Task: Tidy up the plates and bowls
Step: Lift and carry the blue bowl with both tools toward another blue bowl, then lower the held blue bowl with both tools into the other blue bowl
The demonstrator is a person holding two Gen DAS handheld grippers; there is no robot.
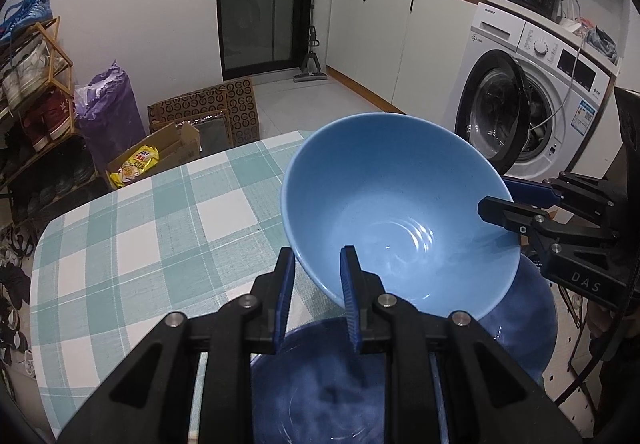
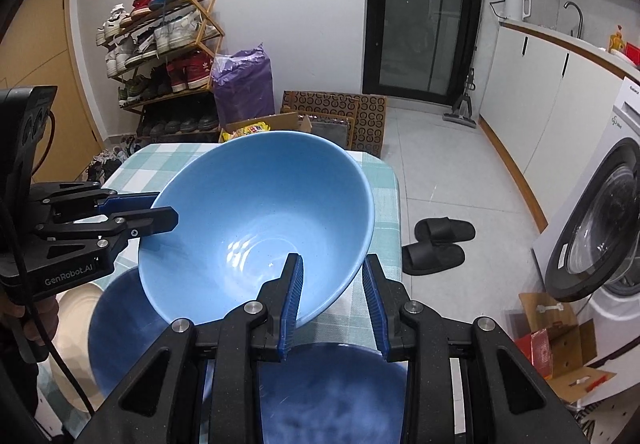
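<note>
Over the checked table point(image 1: 132, 228), both claws, left point(image 1: 316, 296) and right point(image 2: 334, 304), clamp the light-blue bowl point(image 1: 384, 204), seemingly tilted, mouth toward the cameras

Light-blue bowl point(image 1: 384, 204), tilted, held aloft

Both grippers are up and angled downward, working as a pair. The left gripper point(image 1: 316, 284) has its blue-padded fingers clamped tight on the near rim of the light blue bowl point(image 1: 384, 204), one finger inside, one outside. The right gripper point(image 2: 332, 296) pinches the rim the same way from its own side, its left finger inside the bowl, its right finger outside. Each gripper shows in the other's view, reaching in sideways onto the rim. A hand point(image 2: 24, 318) grips the left gripper's handle from below.
</note>
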